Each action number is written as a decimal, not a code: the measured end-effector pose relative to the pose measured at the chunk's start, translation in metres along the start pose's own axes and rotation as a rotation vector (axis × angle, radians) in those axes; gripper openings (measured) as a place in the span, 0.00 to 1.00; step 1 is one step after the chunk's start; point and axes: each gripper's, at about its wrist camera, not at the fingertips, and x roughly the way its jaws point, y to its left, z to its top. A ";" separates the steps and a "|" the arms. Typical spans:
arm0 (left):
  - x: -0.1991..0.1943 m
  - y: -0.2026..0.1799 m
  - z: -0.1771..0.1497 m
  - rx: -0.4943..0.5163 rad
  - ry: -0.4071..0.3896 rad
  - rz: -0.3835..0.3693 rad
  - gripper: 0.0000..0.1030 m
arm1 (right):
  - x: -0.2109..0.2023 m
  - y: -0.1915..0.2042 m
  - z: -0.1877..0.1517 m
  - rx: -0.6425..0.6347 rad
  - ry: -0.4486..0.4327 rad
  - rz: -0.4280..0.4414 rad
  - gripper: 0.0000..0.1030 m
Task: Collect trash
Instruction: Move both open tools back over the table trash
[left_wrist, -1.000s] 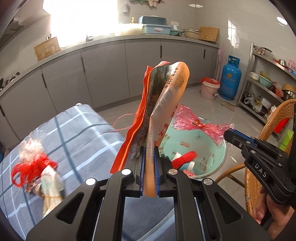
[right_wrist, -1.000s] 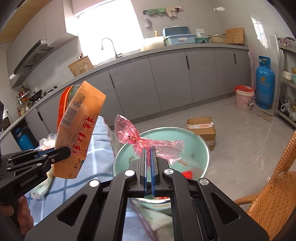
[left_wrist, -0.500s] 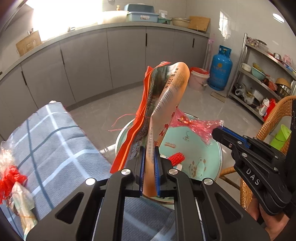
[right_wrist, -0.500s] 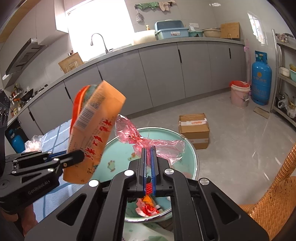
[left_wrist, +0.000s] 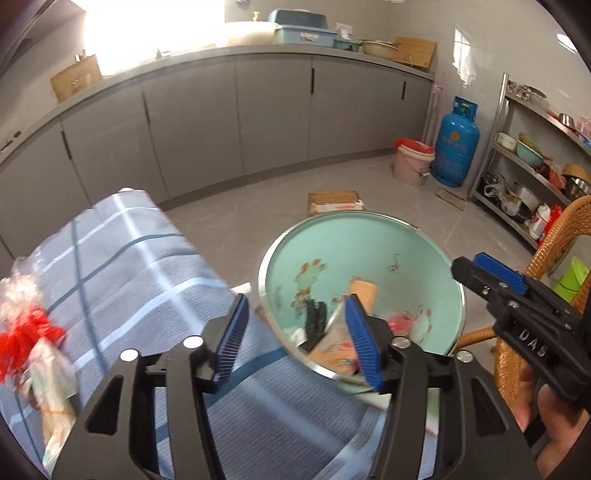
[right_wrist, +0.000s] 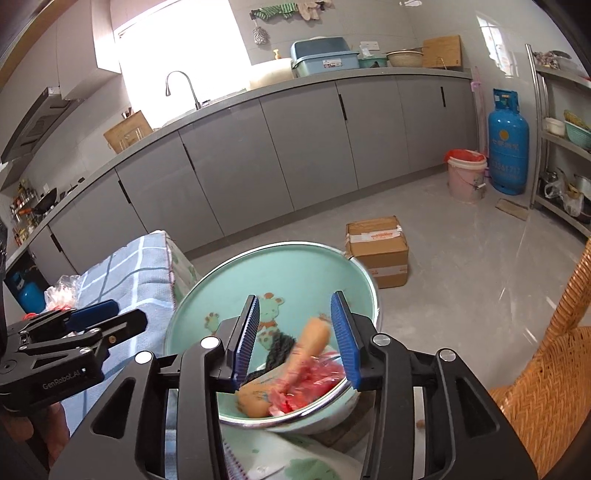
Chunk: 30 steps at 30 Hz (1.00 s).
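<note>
**Both wrappers dropped into the basin**

A second ago my left tool was clamped on the orange snack bag and my right tool on the pink plastic wrap; now both have let go. Jaws on each side are opening, nothing between the pads. The orange snack bag lies inside the mint-green basin, blurred, with the pink plastic wrap beside it near the front rim. The basin sits just beside the checked blue cloth on the worktop. More trash, a red-and-clear bundle, waits on the cloth's left edge.
</note>
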 end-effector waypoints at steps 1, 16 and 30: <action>-0.004 0.002 -0.002 -0.004 -0.003 0.009 0.57 | -0.002 0.003 -0.001 -0.002 0.001 0.004 0.40; -0.113 0.113 -0.073 -0.128 -0.099 0.313 0.81 | -0.014 0.118 -0.022 -0.129 0.061 0.168 0.45; -0.148 0.257 -0.148 -0.387 -0.028 0.578 0.85 | 0.000 0.272 -0.060 -0.352 0.164 0.337 0.55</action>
